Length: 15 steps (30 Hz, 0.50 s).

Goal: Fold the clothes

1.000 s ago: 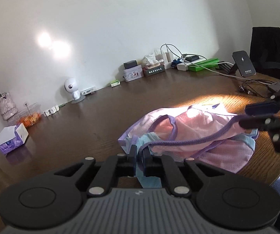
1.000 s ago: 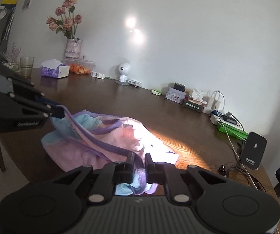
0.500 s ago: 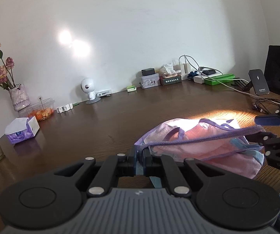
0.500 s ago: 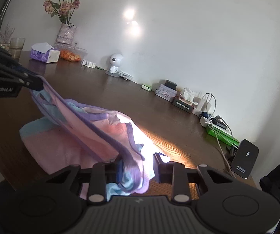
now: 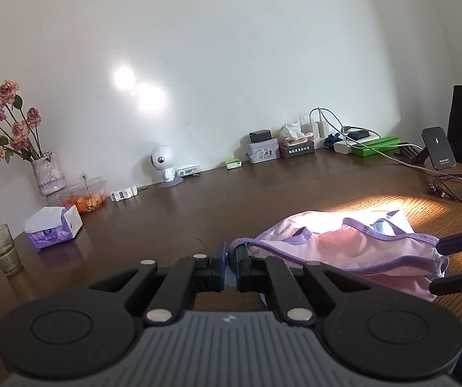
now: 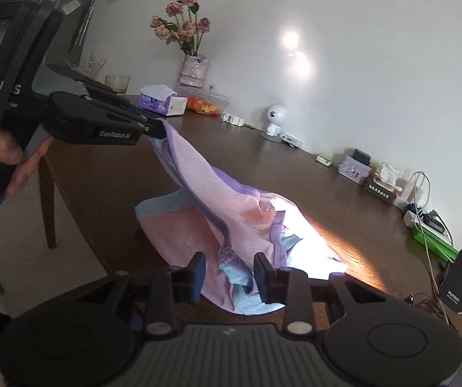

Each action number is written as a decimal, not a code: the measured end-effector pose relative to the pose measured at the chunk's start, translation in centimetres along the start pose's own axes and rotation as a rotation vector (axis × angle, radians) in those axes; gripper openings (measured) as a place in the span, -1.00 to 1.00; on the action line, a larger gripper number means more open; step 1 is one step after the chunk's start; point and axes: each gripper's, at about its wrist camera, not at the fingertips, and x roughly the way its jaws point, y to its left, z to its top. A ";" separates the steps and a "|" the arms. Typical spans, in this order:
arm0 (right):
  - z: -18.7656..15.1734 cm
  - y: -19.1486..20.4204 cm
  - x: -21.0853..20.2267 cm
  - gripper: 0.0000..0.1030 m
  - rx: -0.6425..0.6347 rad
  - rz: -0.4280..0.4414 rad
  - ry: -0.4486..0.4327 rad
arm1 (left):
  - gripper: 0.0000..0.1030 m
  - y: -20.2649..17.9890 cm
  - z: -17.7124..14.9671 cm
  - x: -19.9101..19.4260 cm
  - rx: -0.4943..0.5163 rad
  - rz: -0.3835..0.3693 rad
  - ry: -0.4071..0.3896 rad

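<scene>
A pink mesh garment [image 6: 231,213] with purple trim and light blue panels lies on the dark wooden table [image 6: 343,193]. My left gripper [image 5: 229,266] is shut on its purple-trimmed edge and holds that corner lifted above the table; it shows in the right wrist view [image 6: 158,132] with the cloth hanging from it. My right gripper [image 6: 229,274] is open, its jaws wide apart on either side of the garment's near edge, not gripping it. In the left wrist view the garment [image 5: 360,251] stretches to the right toward the right gripper's fingers [image 5: 459,245].
Along the wall stand a vase of flowers [image 5: 45,174], a tissue pack [image 5: 52,230], a glass [image 5: 0,250], a food container [image 5: 81,193], a small white robot figure [image 5: 163,164], boxes, chargers, cables [image 5: 447,182] and a phone stand [image 5: 438,153]. A chair [image 6: 47,200] stands at the table's left end.
My right gripper has opened and let go of the garment edge. My left gripper has lifted its corner higher and pulled it left, and the cloth now hangs from it.
</scene>
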 end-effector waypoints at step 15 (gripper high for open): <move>1.2 2.4 2.4 -0.96 -0.313 -0.684 -0.078 | -0.89 -1.7 -0.4 0.1 -0.020 -0.059 0.012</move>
